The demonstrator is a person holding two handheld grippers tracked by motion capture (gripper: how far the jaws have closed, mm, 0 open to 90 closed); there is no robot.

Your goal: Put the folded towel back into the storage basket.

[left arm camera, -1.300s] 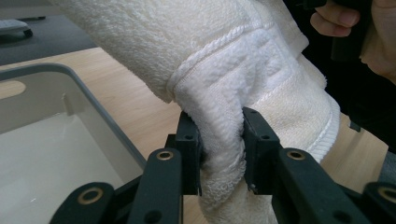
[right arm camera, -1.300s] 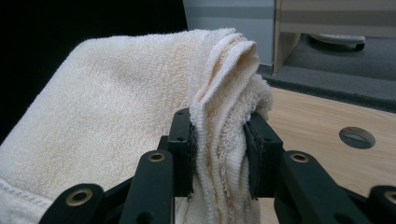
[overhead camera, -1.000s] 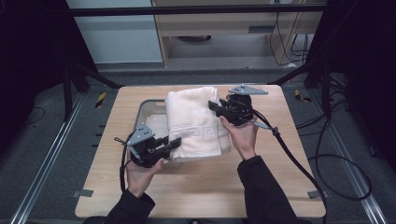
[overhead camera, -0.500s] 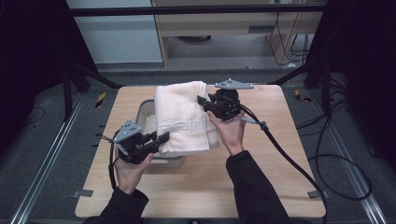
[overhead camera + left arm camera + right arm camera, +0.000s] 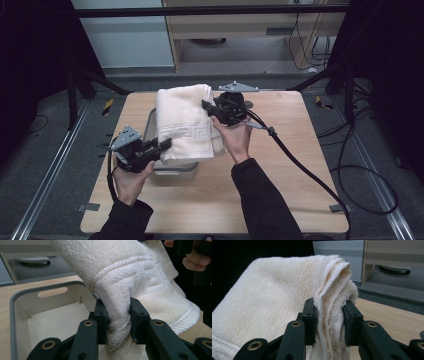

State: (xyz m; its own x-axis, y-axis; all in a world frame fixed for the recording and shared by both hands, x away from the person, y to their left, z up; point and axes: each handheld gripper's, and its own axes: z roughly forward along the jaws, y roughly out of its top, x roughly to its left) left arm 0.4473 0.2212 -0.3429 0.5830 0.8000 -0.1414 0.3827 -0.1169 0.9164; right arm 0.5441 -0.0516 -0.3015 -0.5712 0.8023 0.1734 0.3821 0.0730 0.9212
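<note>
while the towel (image 5: pixel 185 125) hangs over the grey bin (image 5: pixel 172 170), left gripper (image 5: pixel 162 145) clamps its 7 o'clock corner, right gripper (image 5: pixel 207 107) its 1 o'clock edge.

A light wooden bench (image 5: pixel 280 200) stands on grey floor (image 5: pixel 210 57) (cables (image 5: pixel 360 165) trailing right), before a wooden cabinet (image 5: pixel 240 25) and dark curtains (image 5: pixel 30 55).

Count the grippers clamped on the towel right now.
2. The left gripper pinches the towel at its near end, above the grey bin; the right gripper pinches its far folded edge.
</note>
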